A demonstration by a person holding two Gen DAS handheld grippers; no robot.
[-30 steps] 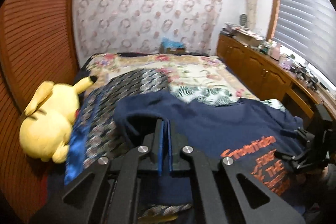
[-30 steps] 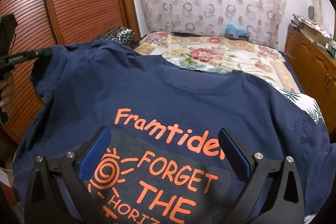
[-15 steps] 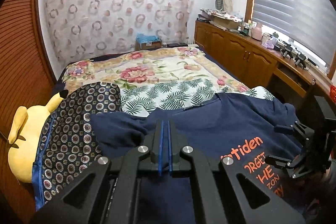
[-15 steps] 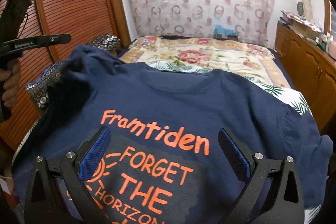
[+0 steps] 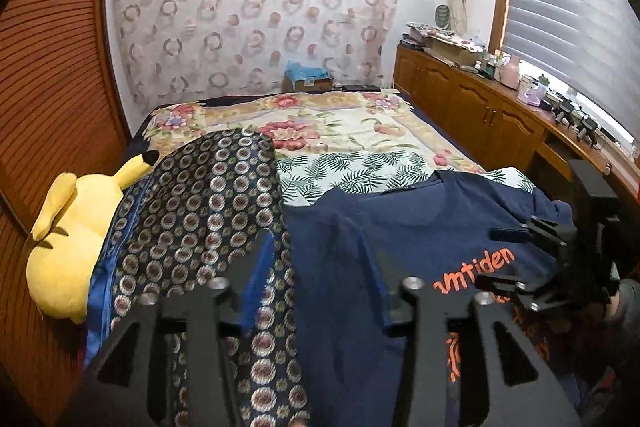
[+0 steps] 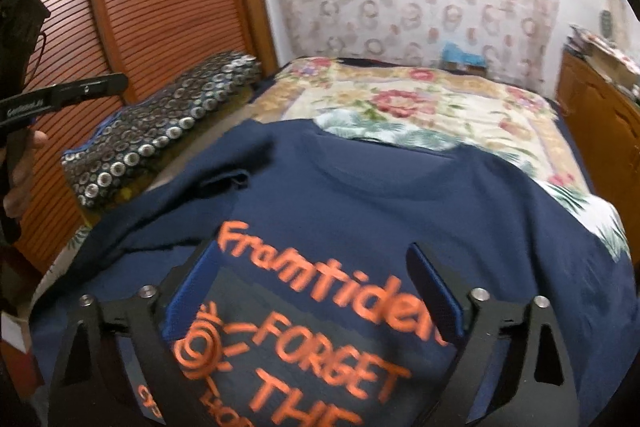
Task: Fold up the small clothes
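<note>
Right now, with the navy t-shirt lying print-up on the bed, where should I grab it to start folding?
Probably the left sleeve of the t-shirt, coming in from the left side. It already lies bunched and turned inward near the shoulder, giving a raised edge to pinch. The left hand-held gripper has just been opening, nothing between its pads.

My own left gripper (image 5: pixel 320 267) smears with motion blur, its right finger's edge lost against the navy T-shirt (image 5: pixel 420 239). The shirt's orange print (image 6: pixel 320 339) runs off the bottom edge and blurs. Bottles on the sideboard (image 5: pixel 500 107) are too small to tell. The shirt hides my right gripper's (image 6: pixel 316 291) fingertips' contact.
</note>
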